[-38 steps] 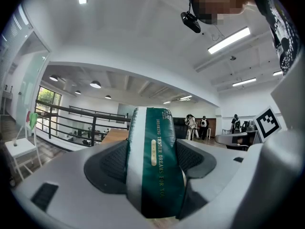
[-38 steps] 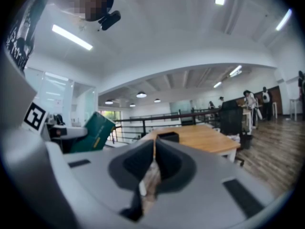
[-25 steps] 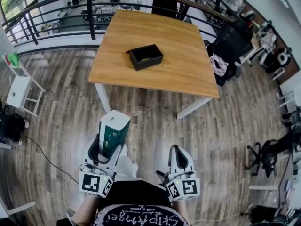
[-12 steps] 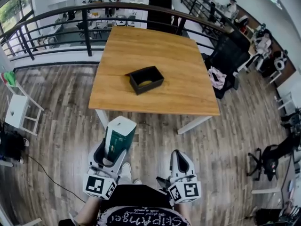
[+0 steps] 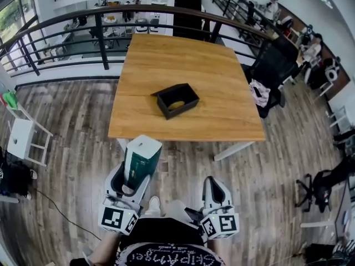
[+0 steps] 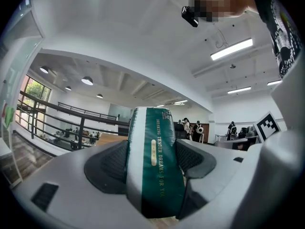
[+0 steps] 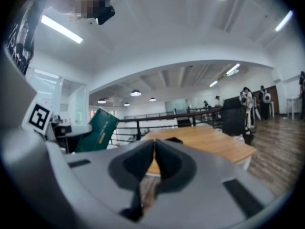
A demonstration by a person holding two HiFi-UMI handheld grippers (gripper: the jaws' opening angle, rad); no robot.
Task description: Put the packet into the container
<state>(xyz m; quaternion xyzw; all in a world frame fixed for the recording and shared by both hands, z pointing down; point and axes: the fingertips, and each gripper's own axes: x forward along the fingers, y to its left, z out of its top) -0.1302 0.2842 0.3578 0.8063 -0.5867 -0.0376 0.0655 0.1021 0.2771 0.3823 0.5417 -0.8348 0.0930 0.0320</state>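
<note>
1. So, the task is only at the carry stage. The tall green-and-white soft packet [image 5: 141,158] is gripped but is not yet in the black rectangular open container [image 5: 164,105].
2. Left gripper [image 5: 135,169]: jaws closed partway on the packet's lower part, pads pressing both sides. The rest of the packet sticks out well beyond the jaws.
3. Right gripper [image 5: 213,185]: jaws together, nothing between them, held low near the person's body.
4. The packet is over the floor, just short of the near edge of the light wooden table [image 5: 183,65]. The container stands approx. mid-table, w/ a small yellowish item [image 5: 176,105] inside.
5. Left to do, I judge: bring the packet over the container, lower it, release.
6. The packet's long axis runs along the jaws, white end fwd toward the table, leaning slightly right.
</note>
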